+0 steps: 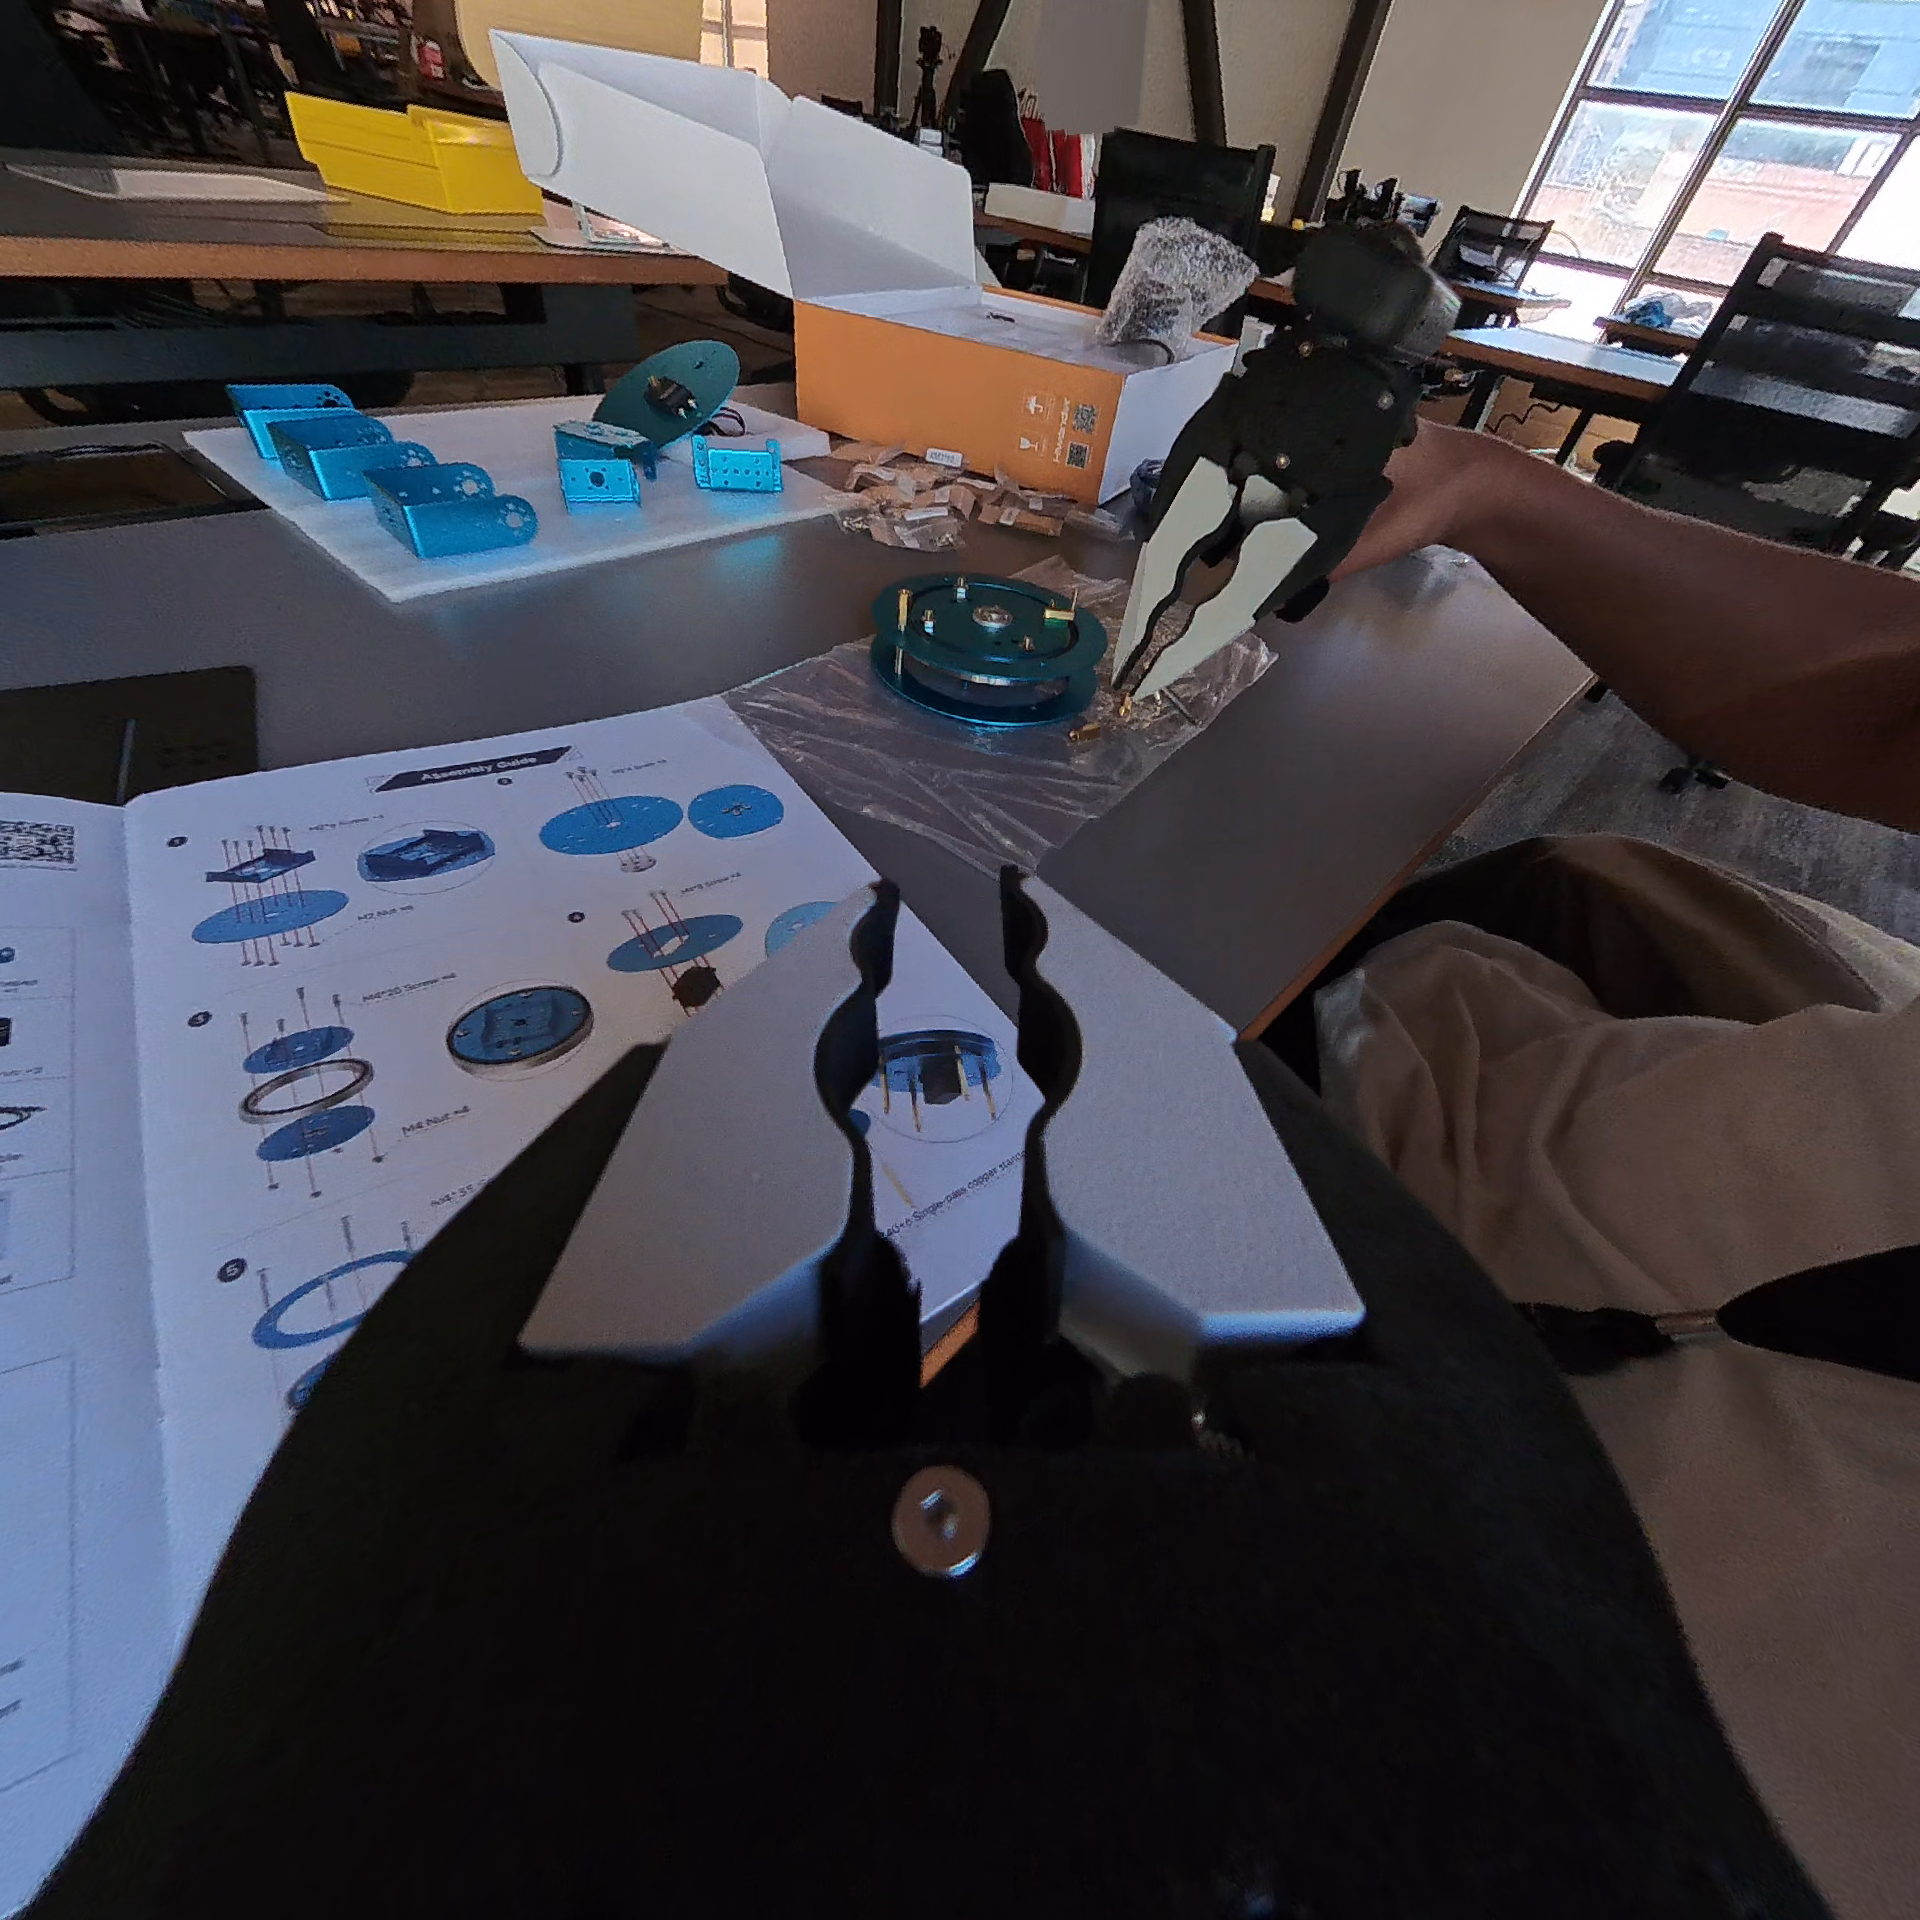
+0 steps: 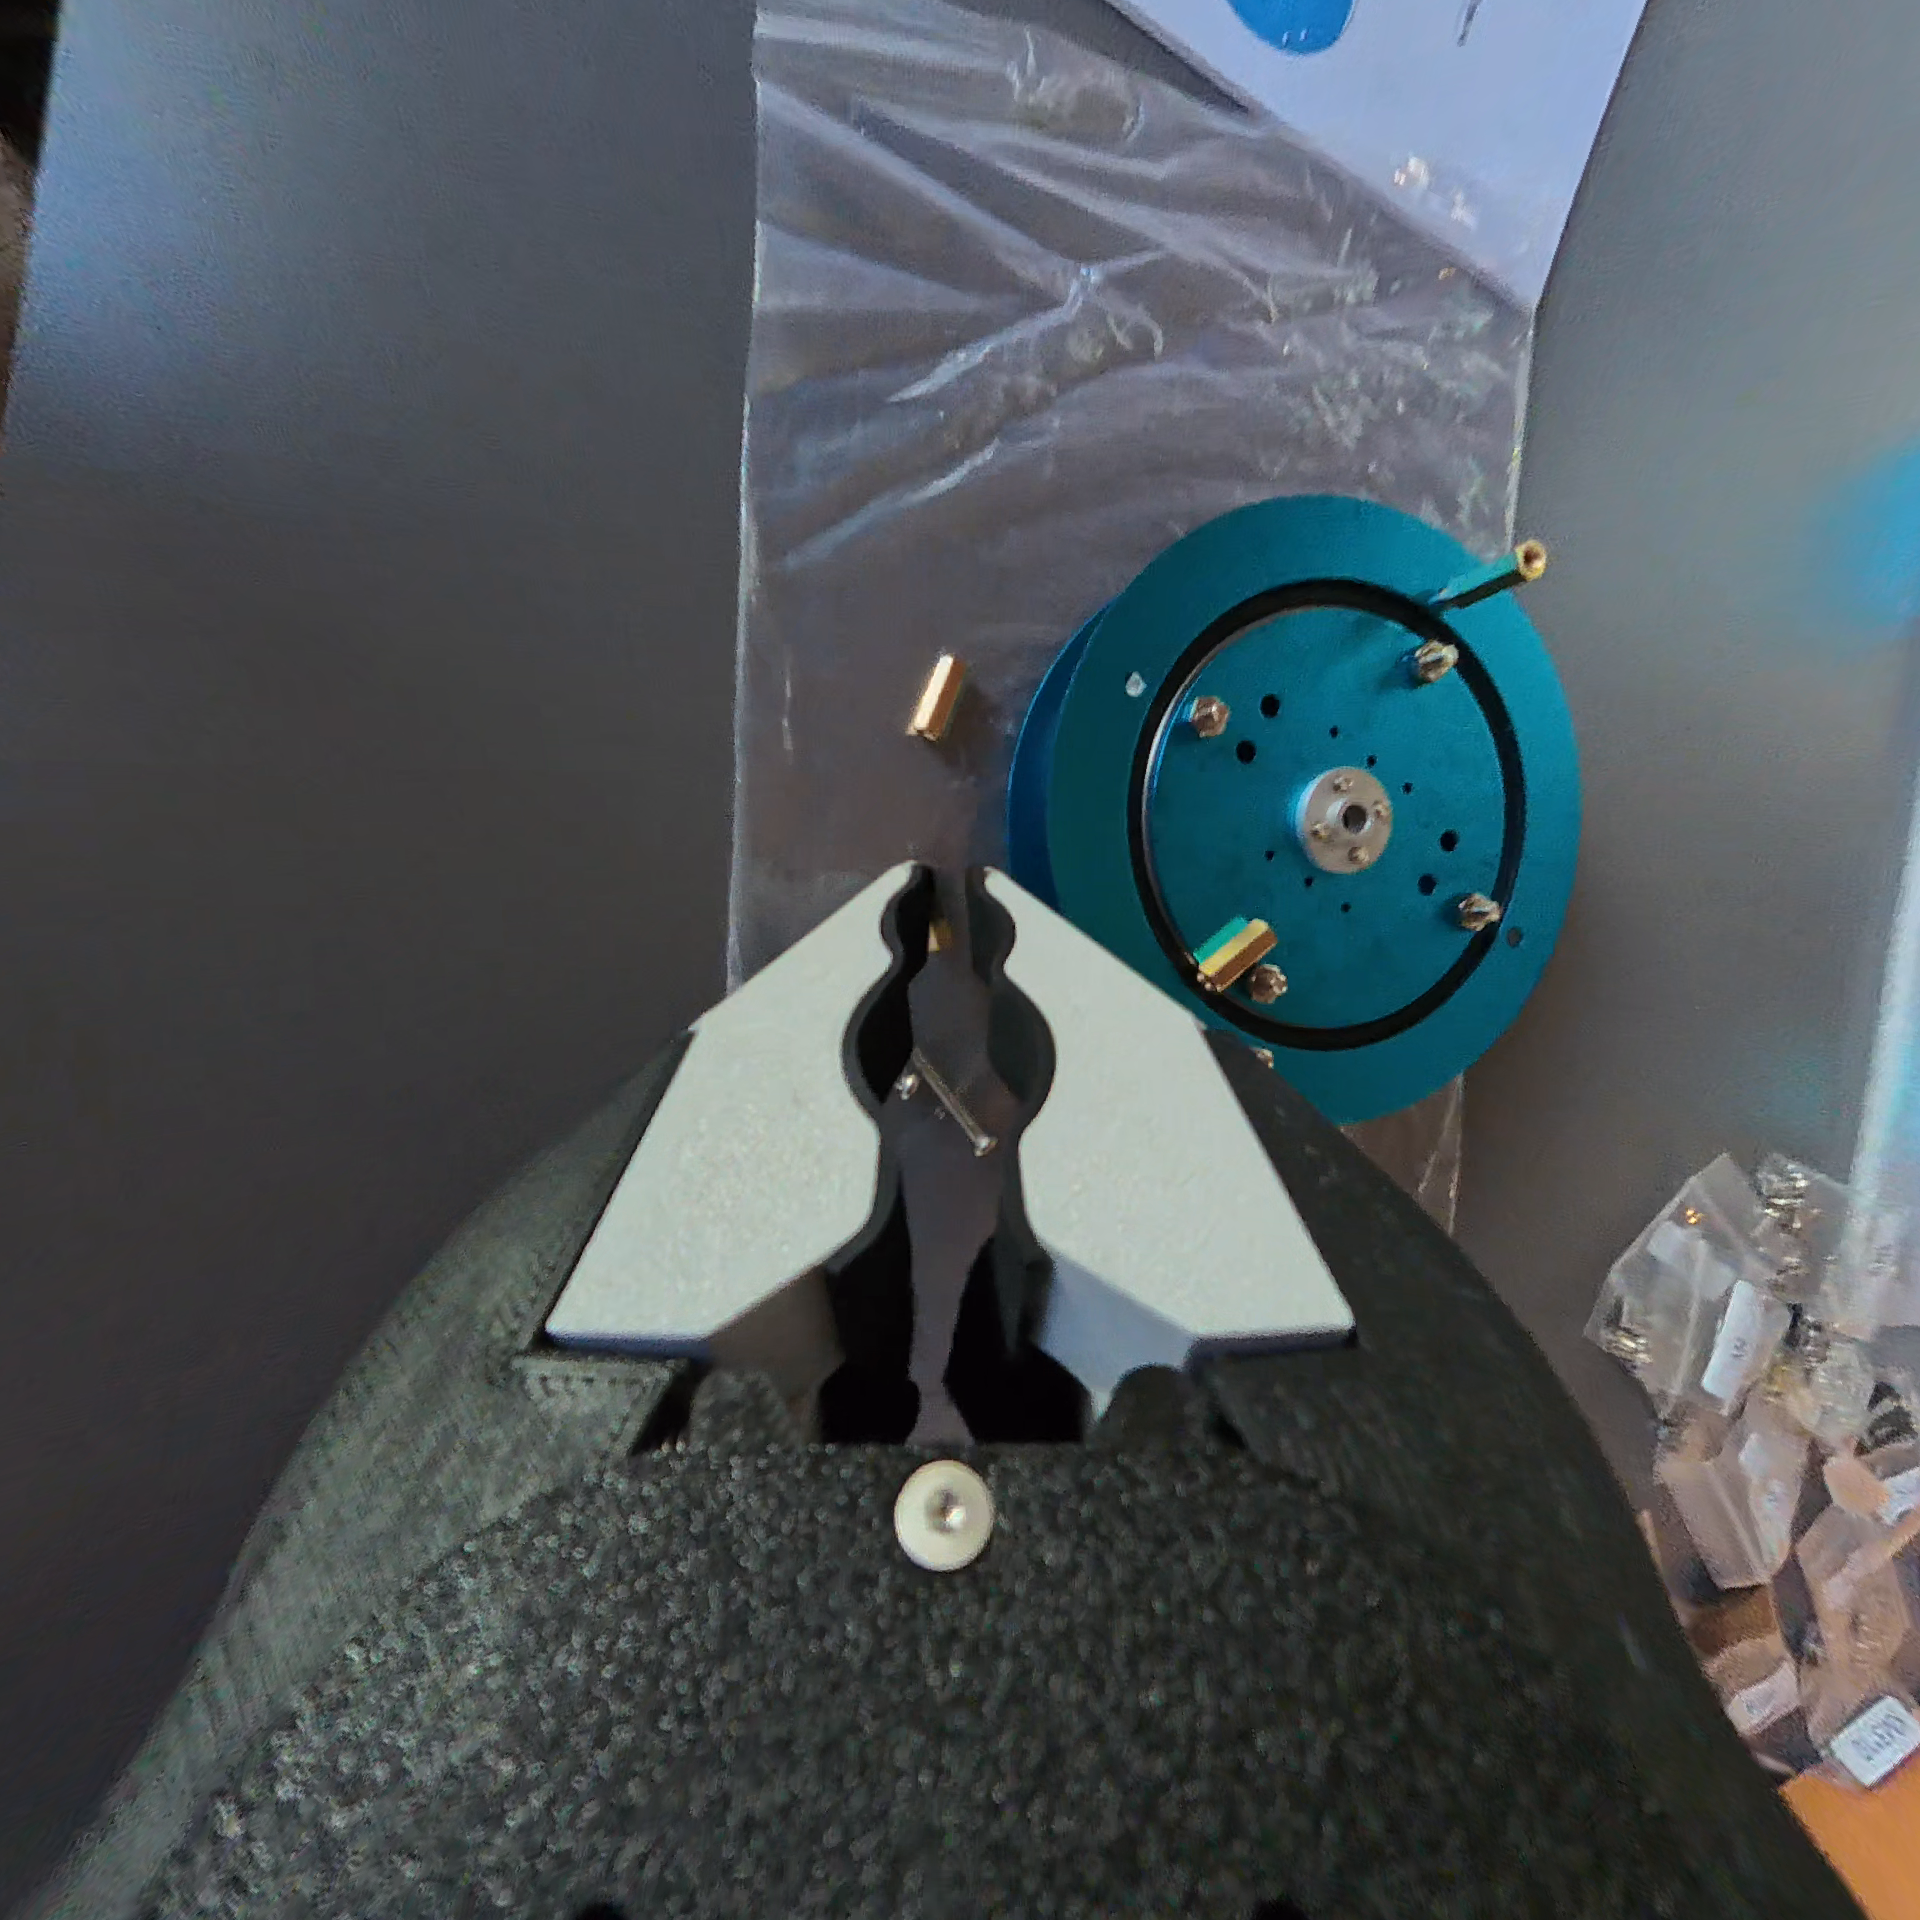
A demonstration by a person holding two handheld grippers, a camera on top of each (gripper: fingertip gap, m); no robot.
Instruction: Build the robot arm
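- The round teal anodised metal disc assembly (image 2: 1340,821) lies flat on a crumpled clear plastic bag (image 2: 1091,312) on the grey surface (image 2: 364,520), brass standoffs upright on its top plate.
- Just beside the disc assembly, the right hand-held gripper (image 2: 948,904) points down, its tips nearly closed around a small brass standoff (image 2: 938,932); whether it is firmly pinched cannot be told.
- A loose brass hex standoff (image 2: 934,698) and a steel screw (image 2: 951,1112) lie beside the disc assembly on the bag, which likely keeps small parts together.
- Well apart from the disc assembly, the left hand-held gripper (image 1: 940,894) hangs released and empty above an open printed assembly booklet (image 1: 416,987).
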